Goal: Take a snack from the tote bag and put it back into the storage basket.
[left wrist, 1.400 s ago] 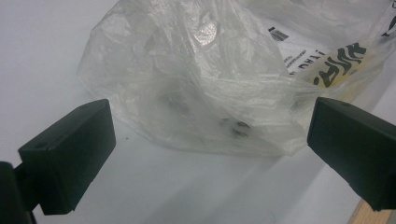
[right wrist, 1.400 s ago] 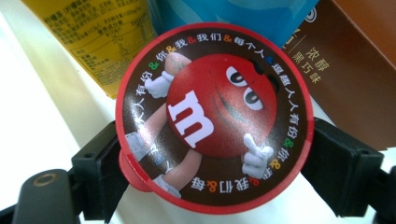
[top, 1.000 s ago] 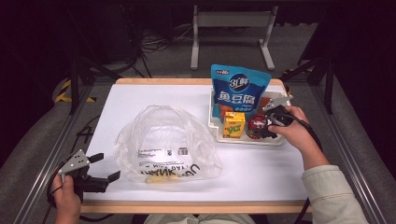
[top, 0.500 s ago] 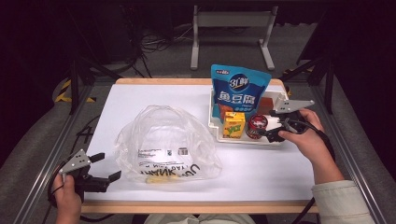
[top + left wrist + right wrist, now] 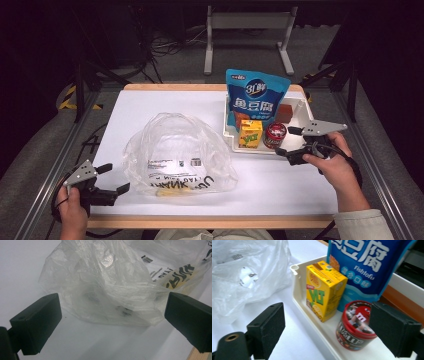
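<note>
reaching for: red candy tub (image 5: 274, 135) in the white tray (image 5: 305, 107), beside the yellow juice carton (image 5: 250, 134)
right gripper (image 5: 288, 141): jaws apart, drawn back from the tray over the last second, nothing held
meaning: grasp not made yet
left gripper (image 5: 112, 178): jaws apart, by the plastic bag (image 5: 177, 155)

The white-topped bench (image 5: 165, 107) with a wooden edge carries a crumpled clear plastic bag (image 5: 177, 155), just ahead of the left claw (image 5: 111, 179); a white tray (image 5: 303, 111) sits directly before the right claw (image 5: 289, 141).
</note>
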